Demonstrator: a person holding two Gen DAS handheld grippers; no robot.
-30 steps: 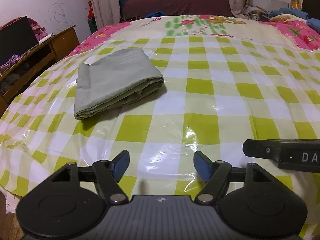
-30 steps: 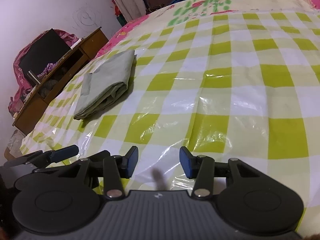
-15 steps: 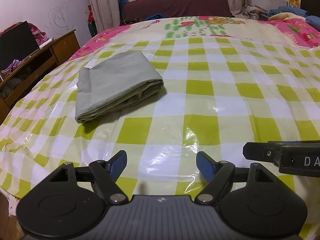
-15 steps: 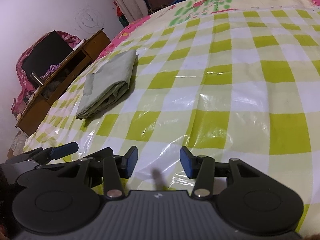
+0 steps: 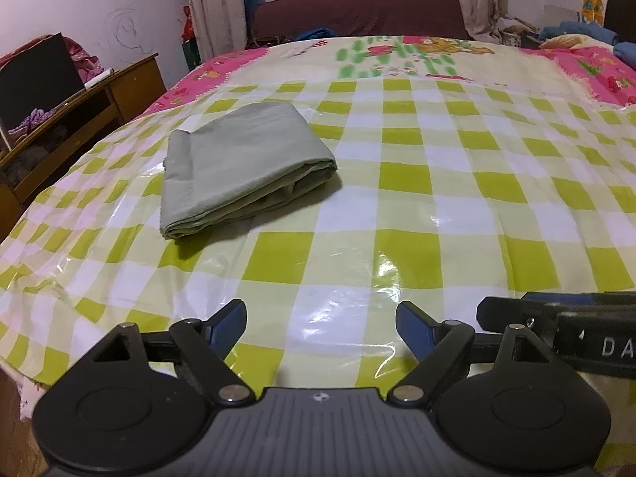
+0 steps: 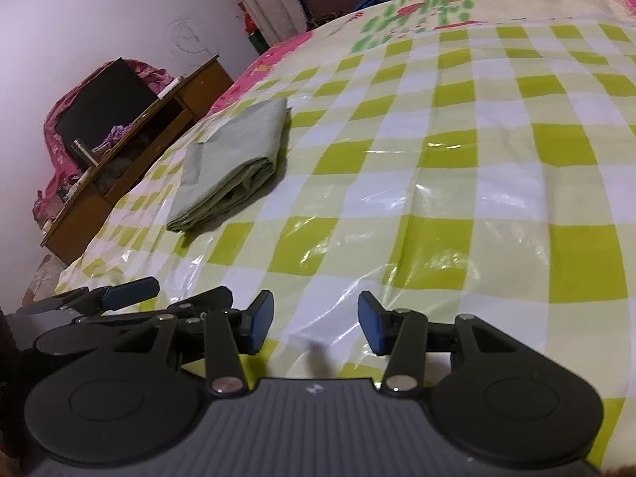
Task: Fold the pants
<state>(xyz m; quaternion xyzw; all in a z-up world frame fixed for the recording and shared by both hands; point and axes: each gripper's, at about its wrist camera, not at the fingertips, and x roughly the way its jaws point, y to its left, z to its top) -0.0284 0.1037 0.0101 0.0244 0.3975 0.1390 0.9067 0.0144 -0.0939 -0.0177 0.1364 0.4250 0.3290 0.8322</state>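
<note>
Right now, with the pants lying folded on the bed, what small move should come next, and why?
Probably none on the pants: pull both hand-held grippers back and stop. The pants lie as a flat, layered bundle on the checked sheet, apart from both tools. The left hand-held gripper is opening with nothing between its jaws, and the right hand-held gripper is open and empty too.

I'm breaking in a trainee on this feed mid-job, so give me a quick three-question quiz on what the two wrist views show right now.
1. True or false: the pants lie folded on the checked cover.
2. What is between the left gripper fingers? A) pants B) nothing C) a sleeve
3. Fill in: in the right wrist view, the right gripper holds ____.

Key: 1 true. 2 B; its jaws are opening over bare cover. 3 nothing; its jaws stand apart, well short of the pants.
</note>
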